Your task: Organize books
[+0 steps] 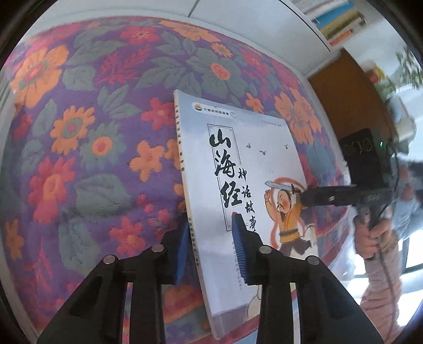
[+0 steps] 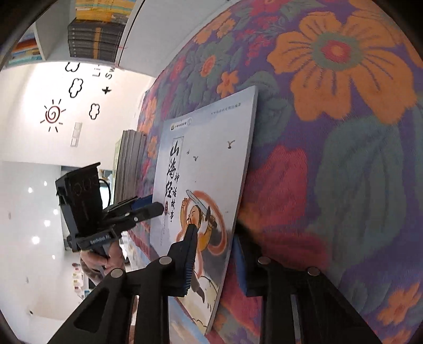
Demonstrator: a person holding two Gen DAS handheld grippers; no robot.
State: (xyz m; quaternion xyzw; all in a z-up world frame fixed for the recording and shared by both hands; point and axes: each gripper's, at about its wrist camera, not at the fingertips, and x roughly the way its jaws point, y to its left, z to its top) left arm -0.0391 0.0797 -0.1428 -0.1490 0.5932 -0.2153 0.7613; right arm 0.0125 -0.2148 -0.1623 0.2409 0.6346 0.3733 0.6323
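A thin pale-blue picture book (image 1: 246, 172) with black brush lettering and a sword-waving figure on its cover is held over the floral cloth (image 1: 92, 132). My left gripper (image 1: 211, 248) is shut on the book's spine edge, one blue pad on the cover and one beneath. My right gripper (image 1: 304, 197) comes in from the right and clamps the opposite edge. In the right wrist view the right gripper (image 2: 214, 262) pinches the same book (image 2: 206, 158) near its lower corner, and the left gripper (image 2: 152, 207) grips the far edge.
A stack of dark books (image 2: 129, 164) stands on the cloth beyond the held book. Shelves with books (image 1: 335, 23) run along the white wall, with dark volumes (image 2: 92, 39) in the right wrist view. A brown cabinet (image 1: 349, 100) stands right; a person's hand (image 1: 370, 238) holds the right gripper.
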